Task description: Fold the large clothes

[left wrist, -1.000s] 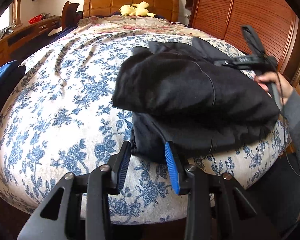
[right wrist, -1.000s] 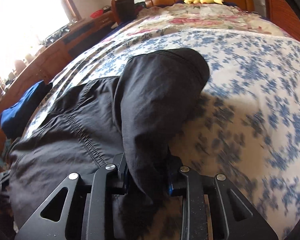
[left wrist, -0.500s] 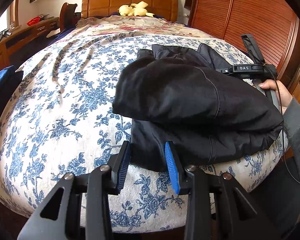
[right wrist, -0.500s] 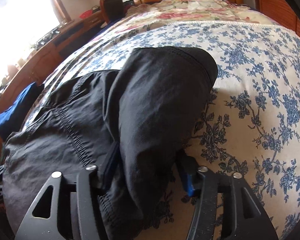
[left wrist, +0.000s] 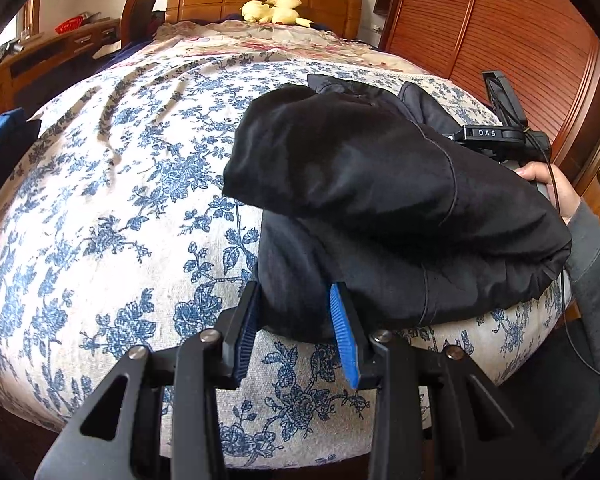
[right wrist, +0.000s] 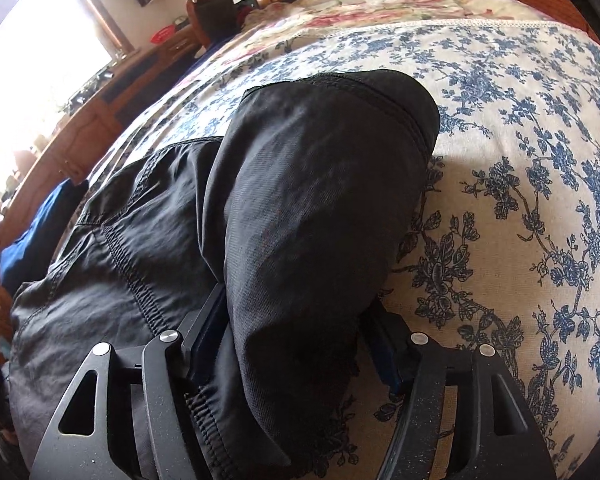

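At the bed's (left wrist: 100, 208) near edge lies the black garment (left wrist: 380, 200), half folded. The left hand-held gripper (left wrist: 296, 320) pinches its corner to keep it still. The right hand-held gripper (right wrist: 296, 344) has just been opening, the folded flap loose between its jaws.

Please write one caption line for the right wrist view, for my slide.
Right gripper, jaws just opened, straddles the folded-over flap of a black fabric garment lying on a blue-flowered white bedspread.
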{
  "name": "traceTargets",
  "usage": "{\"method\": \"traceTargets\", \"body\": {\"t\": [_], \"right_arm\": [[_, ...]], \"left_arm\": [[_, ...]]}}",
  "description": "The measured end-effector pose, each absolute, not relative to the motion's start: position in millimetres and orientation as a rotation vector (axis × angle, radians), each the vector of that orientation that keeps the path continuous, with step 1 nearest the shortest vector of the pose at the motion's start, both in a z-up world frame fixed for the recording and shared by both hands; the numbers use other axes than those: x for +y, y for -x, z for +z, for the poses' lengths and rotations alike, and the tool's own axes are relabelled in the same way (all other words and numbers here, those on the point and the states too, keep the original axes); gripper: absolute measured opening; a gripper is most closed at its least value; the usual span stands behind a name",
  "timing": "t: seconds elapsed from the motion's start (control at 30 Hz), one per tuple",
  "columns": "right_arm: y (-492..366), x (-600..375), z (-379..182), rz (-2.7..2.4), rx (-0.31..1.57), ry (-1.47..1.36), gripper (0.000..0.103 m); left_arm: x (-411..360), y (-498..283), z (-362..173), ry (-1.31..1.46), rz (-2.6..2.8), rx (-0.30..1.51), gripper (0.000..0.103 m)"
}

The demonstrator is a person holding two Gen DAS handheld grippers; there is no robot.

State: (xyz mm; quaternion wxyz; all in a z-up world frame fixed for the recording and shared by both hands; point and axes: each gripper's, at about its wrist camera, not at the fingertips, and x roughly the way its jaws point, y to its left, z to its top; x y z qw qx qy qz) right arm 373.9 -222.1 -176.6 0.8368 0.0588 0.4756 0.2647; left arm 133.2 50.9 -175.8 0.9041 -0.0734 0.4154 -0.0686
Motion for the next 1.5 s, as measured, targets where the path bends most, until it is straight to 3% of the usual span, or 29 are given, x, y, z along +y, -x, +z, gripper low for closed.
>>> {"method": "traceTargets", "body": {"t": [0.07, 0.13, 0.2, 0.27, 0.5, 1.03, 1.5], "right_arm": [[-373, -221, -176, 0.558, 1.001, -0.117, 0.065], [-372, -218, -175, 0.565, 0.994, -0.115, 0.058], [-370, -216, -172, 0.562, 0.986, -0.113, 0.049], [-370, -218, -165, 0.562, 0.967, -0.125, 0.040], [-358, -218, -131, 0.579, 0.856, -0.162, 0.028], [-328, -163, -93, 0.678, 0.744, -0.089, 0.025], [-324, 96, -44, 0.865, 0.721, 0.074, 0.023]], "left_arm": [[52, -133, -176, 0.163, -0.145, 0.856, 0.034], [50, -132, -175, 0.149, -0.147, 0.855, 0.032], [47, -131, -173, 0.115, -0.136, 0.848, 0.015], [47, -130, -169, 0.123, -0.149, 0.836, 0.009], [52, -124, -145, 0.177, -0.141, 0.759, 0.007], [101, -105, -110, 0.207, -0.084, 0.621, 0.006], [291, -38, -65, 0.222, 0.132, 0.475, 0.005]]}}
